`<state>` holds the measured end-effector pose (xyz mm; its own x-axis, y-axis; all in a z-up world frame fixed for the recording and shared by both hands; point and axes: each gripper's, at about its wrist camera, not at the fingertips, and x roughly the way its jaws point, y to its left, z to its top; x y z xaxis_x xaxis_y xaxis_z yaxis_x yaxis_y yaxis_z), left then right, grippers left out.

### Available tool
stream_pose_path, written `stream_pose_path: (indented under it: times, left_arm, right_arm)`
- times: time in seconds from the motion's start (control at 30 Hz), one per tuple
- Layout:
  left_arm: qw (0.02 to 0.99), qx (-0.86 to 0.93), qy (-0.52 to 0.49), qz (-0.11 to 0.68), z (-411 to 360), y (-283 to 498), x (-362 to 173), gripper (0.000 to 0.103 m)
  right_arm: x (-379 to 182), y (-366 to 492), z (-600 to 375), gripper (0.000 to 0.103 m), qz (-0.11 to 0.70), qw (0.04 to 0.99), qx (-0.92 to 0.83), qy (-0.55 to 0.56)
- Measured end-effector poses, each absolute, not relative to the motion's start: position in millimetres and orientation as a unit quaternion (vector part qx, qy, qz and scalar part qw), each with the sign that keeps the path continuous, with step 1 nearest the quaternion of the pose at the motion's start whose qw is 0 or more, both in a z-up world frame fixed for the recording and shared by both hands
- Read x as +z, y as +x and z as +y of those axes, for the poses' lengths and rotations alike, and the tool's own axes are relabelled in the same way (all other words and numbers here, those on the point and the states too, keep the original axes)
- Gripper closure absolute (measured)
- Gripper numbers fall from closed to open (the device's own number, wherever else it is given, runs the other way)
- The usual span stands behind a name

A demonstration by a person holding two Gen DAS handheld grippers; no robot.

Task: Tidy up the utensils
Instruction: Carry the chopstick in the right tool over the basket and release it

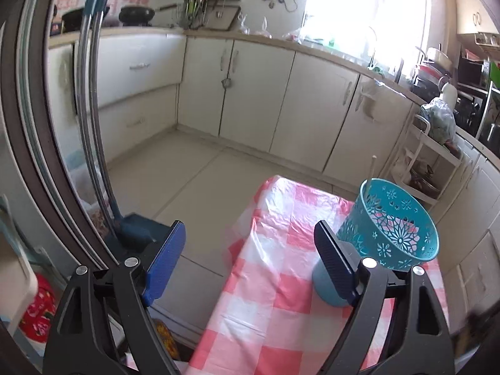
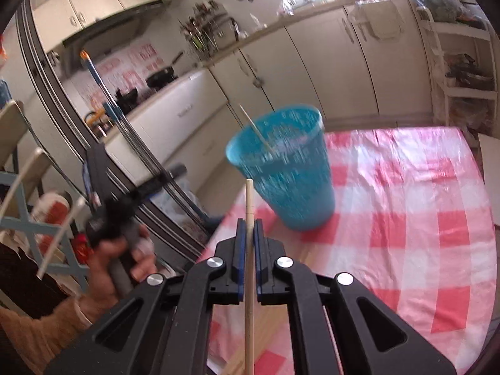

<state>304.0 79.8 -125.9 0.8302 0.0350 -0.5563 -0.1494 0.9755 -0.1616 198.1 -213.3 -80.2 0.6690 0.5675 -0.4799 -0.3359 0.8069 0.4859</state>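
A teal perforated utensil holder (image 1: 390, 228) stands on the table's pink checked cloth (image 1: 275, 297), with one thin chopstick (image 1: 372, 168) leaning inside it. My left gripper (image 1: 250, 262) is open and holds nothing; its right finger sits just in front of the holder's base. In the right wrist view my right gripper (image 2: 249, 228) is shut on a wooden chopstick (image 2: 249, 200) that stands nearly upright between the pads. It hovers short of the blurred holder (image 2: 281, 168). A hand (image 2: 122, 262) carries the left gripper (image 2: 168, 176) to the left, off the table's edge. More wooden sticks (image 2: 272, 325) lie on the cloth under the right gripper.
Cream cabinets (image 1: 256, 93) line the far wall under a cluttered counter. A sliding-door frame (image 1: 34, 125) and a mop's metal poles (image 1: 93, 125) stand on the left. A white shelf trolley (image 1: 431, 168) stands beyond the table's right corner. A pale blue chair (image 2: 28, 218) is at the left.
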Motion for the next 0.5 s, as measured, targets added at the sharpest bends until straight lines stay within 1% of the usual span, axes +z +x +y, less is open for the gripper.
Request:
stream_pose_path:
  times: [0.1, 0.23, 0.4, 0.5]
  left_arm:
    - [0.956, 0.044, -0.091, 0.275, 75.7, 298.8, -122.6, 0.023]
    - [0.957, 0.034, -0.078, 0.279, 66.0, 298.5, -124.4, 0.022]
    - [0.959, 0.022, -0.064, 0.276, 55.7, 300.9, -121.0, 0.02]
    - [0.957, 0.016, -0.065, 0.281, 53.5, 302.5, -121.7, 0.019]
  right_arm:
    - [-36.6, 218.0, -208.1, 0.097, 0.251, 0.91, 0.263, 0.2]
    - [-4.8, 267.6, -198.5, 0.097, 0.189, 0.927, 0.24, 0.219]
    - [-12.9, 325.6, -193.9, 0.097, 0.158, 0.946, 0.154, 0.24]
    - [-31.8, 344.4, -190.9, 0.097, 0.163, 0.951, 0.114, 0.235]
